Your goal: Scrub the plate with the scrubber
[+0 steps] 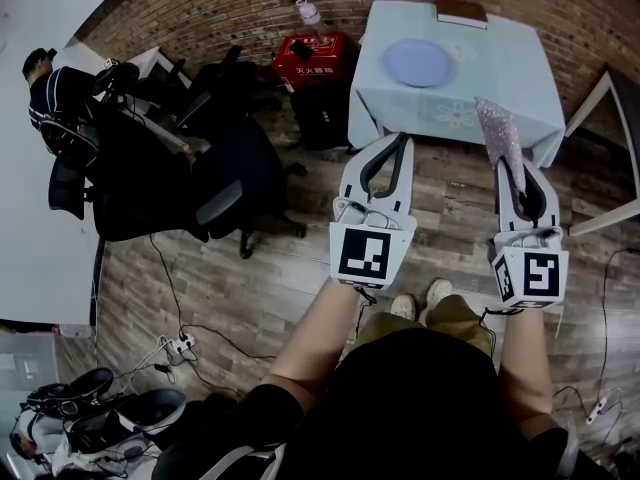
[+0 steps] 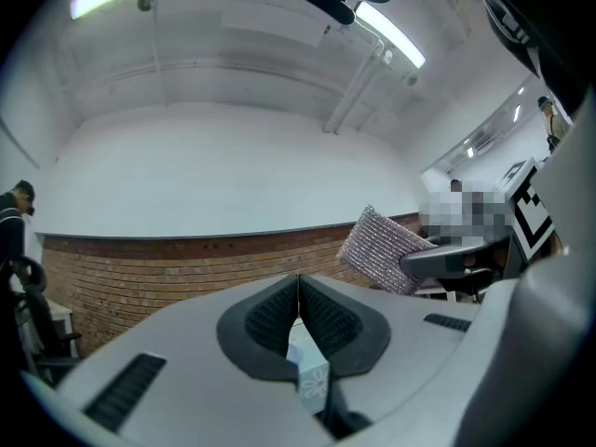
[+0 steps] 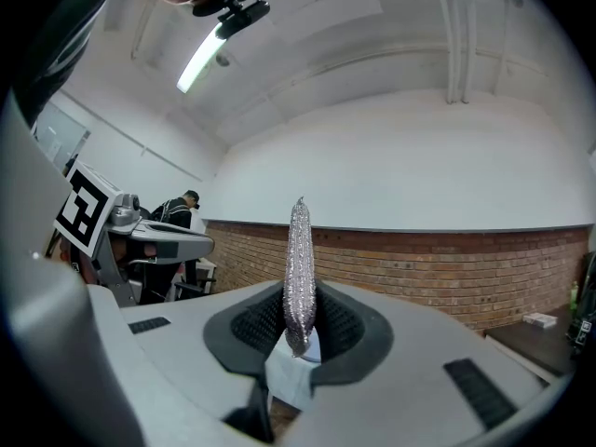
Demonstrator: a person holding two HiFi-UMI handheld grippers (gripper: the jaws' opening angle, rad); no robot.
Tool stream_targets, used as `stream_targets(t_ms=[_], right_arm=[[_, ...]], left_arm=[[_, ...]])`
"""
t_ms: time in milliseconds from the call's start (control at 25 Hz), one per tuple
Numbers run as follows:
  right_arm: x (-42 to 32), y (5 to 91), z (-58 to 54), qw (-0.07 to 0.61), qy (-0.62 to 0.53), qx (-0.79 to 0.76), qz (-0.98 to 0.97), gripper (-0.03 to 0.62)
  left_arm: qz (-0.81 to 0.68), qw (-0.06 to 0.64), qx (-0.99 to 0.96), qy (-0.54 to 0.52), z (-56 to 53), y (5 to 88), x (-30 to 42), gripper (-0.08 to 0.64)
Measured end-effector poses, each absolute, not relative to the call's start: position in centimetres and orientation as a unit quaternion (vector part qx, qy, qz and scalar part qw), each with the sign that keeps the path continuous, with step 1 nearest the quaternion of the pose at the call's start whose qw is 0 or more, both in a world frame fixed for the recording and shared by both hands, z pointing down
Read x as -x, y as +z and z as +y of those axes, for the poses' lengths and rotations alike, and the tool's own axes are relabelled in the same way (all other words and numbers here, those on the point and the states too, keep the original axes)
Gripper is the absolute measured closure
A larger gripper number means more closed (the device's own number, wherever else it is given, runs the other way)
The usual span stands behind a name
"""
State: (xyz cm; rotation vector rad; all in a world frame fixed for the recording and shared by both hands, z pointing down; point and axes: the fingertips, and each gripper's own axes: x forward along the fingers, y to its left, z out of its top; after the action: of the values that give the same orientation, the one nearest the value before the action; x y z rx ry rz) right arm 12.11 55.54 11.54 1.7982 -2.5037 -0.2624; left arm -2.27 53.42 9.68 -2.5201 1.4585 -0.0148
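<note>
A surface (image 1: 520, 98) draped in pale blue cloth stands ahead of both grippers, across a strip of wood floor, while black office chairs (image 1: 215, 183) crowd the space to the left of the left hand-held gripper (image 1: 403, 140). The round blue plate (image 1: 419, 63) lies flat on that surface, ahead of the left hand-held gripper and a little to its right, well apart from both tools. The left hand-held gripper is clenched with nothing between its jaws. The right hand-held gripper (image 3: 300, 317) is grasping the glittery silver scrubber (image 3: 300, 250), which stands on edge and juts past the jaw tips toward the surface.
</note>
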Motion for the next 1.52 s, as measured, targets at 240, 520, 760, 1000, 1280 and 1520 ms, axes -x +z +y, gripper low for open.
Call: stream_targets(t_ms=[240, 520, 760, 1000, 1280, 1520], right_arm=[[-11.8, 10.8, 53.0, 0.016, -0.088, -0.585, -0.806, 0.503], [-11.3, 12.1, 49.8, 0.027, -0.134, -0.574, -0.807, 0.502], [-12.2, 12.8, 44.5, 0.019, -0.122, -0.57, -0.812, 0.503], [-13.2, 12.4, 37.4, 0.017, -0.123, -0.561, -0.818, 0.503], [-16.0, 12.6, 26.9, 0.015, -0.115, -0.545, -0.83, 0.503], [-16.2, 13.0, 17.3, 0.017, -0.109, -0.523, -0.845, 0.503]], left_arm=[[0.498, 0.123, 0.858, 0.007, 50.9, 8.9, 3.2, 0.534], [0.502, 0.148, 0.851, 0.03, 47.4, 9.6, 3.5, 0.534], [0.502, 0.14, 0.853, 0.001, 42.5, 11.1, 2.6, 0.534], [0.509, 0.134, 0.85, -0.018, 35.8, 11.3, 1.7, 0.534], [0.521, 0.159, 0.838, -0.019, 26.4, 11.2, -0.8, 0.534], [0.54, 0.155, 0.827, -0.026, 17.6, 11.3, -1.2, 0.534]])
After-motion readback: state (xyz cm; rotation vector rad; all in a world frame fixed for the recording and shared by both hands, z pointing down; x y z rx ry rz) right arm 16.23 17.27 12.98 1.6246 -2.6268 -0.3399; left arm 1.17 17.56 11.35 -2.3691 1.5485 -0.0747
